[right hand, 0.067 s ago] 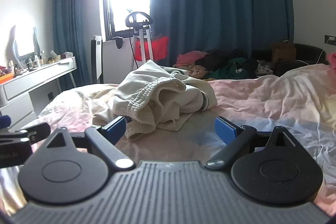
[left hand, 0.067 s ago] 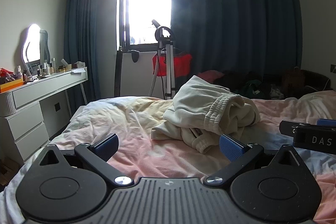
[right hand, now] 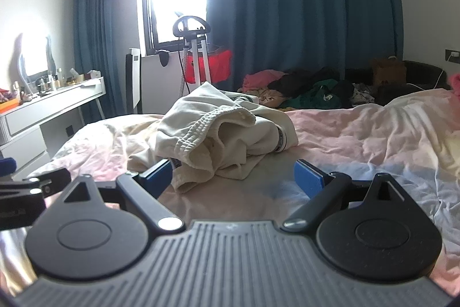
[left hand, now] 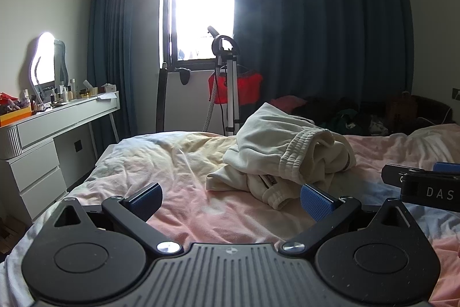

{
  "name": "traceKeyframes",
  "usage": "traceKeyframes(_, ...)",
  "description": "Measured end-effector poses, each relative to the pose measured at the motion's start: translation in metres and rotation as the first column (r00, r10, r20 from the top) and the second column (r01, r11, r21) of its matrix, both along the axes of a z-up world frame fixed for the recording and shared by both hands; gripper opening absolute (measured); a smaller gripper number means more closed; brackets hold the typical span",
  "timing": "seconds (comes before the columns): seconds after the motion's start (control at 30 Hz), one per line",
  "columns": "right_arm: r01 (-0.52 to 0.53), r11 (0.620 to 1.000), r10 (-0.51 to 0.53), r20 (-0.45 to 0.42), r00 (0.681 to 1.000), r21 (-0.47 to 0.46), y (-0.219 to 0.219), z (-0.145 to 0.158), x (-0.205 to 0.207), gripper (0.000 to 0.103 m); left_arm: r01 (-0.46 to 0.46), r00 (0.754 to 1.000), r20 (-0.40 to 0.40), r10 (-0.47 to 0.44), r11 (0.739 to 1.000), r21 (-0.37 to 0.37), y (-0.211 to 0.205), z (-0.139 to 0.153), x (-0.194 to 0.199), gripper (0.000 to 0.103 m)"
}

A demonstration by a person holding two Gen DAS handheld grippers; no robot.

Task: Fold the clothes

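My left gripper and right gripper both stand wide open, empty — ribbed blue pads. "DAS" reads on the right gripper's body. The cream sweatpants — soft fleece, ribbed elastic waistband — lie crumpled mid-bed on the wrinkled pink sheet.

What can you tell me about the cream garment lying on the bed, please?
The cream garment is a soft, thick-looking knit, crumpled in an unfolded heap on the pink bedsheet. A ribbed elastic band curls open on top, and a ribbed cuff points toward the cameras. Only the sheet touches it; neither gripper does.
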State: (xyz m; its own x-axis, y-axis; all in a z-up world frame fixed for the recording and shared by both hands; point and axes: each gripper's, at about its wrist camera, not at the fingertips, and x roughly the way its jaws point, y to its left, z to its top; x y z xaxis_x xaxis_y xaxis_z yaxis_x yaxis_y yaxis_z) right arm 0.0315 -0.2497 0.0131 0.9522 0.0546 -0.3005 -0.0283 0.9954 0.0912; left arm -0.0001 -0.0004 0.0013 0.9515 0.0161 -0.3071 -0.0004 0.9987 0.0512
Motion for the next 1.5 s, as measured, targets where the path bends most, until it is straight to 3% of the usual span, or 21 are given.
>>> traceKeyframes(1.1, 0.013, 1.000, -0.013, 0.027, 1.000, 0.012, -0.003, 0.000, -0.002, 0.093, 0.010, 0.999, 0.034, -0.010, 1.000, 0.011, 0.000, 0.000, -0.003, 0.103)
traceKeyframes(1.33, 0.036, 0.997, -0.039, 0.039, 0.999, 0.071, -0.008, -0.001, -0.003, 0.093, 0.006, 0.999, 0.053, -0.008, 1.000, 0.029, -0.001, -0.001, -0.006, 0.103)
traceKeyframes(1.5, 0.013, 0.990, -0.031, 0.123, 0.992, 0.141, -0.010, -0.001, -0.010, 0.093, -0.032, 0.997, 0.076, 0.029, 0.998, 0.050, -0.001, -0.002, -0.006, 0.103)
